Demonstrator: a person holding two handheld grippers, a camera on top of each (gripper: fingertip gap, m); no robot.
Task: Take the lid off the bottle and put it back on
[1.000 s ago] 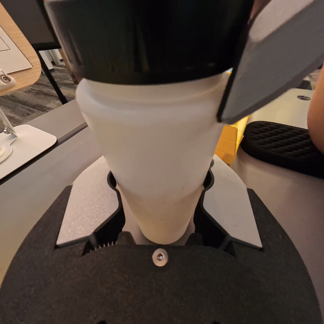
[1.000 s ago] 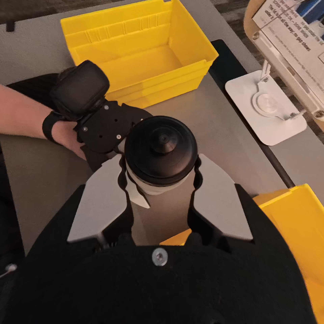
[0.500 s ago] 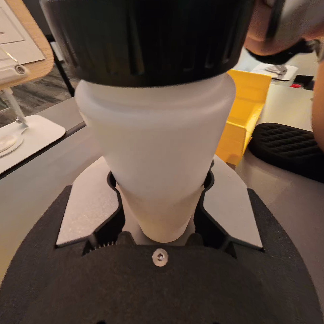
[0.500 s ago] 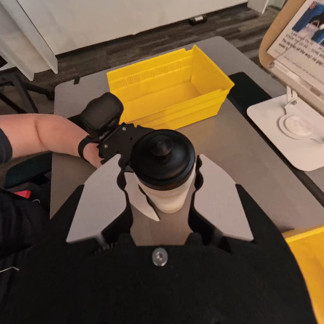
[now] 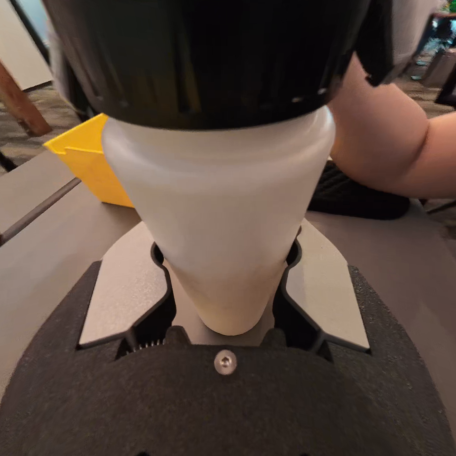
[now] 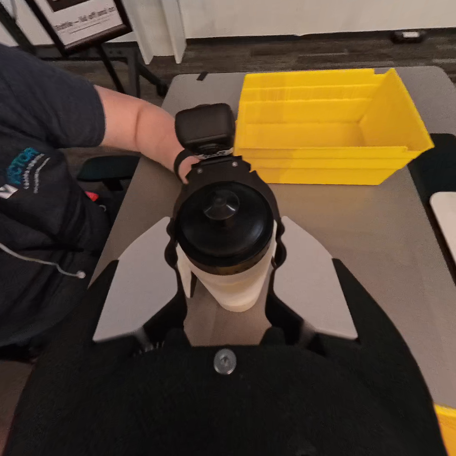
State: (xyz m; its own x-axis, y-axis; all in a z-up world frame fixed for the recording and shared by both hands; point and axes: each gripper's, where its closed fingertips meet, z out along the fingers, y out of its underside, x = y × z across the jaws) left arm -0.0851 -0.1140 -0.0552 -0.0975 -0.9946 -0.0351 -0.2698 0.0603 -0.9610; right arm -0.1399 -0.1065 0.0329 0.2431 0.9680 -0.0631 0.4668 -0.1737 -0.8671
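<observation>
A white bottle with a black ribbed lid stands upright over the grey table. My left gripper is shut on the lower body of the bottle, one finger on each side. In the right wrist view I look down on the lid and the bottle below it. My right gripper is shut on the lid from above, its pads against the lid's rim. The left gripper's body shows behind the bottle, held by a hand.
An empty yellow bin stands on the table behind the bottle; it also shows in the left wrist view. A black mat lies to the right. A person's arm reaches in from the left. Another yellow bin's corner is at lower right.
Both views have swung round the bottle. In the right wrist view the left gripper went from the lid's left to behind it. Both grips have held.
</observation>
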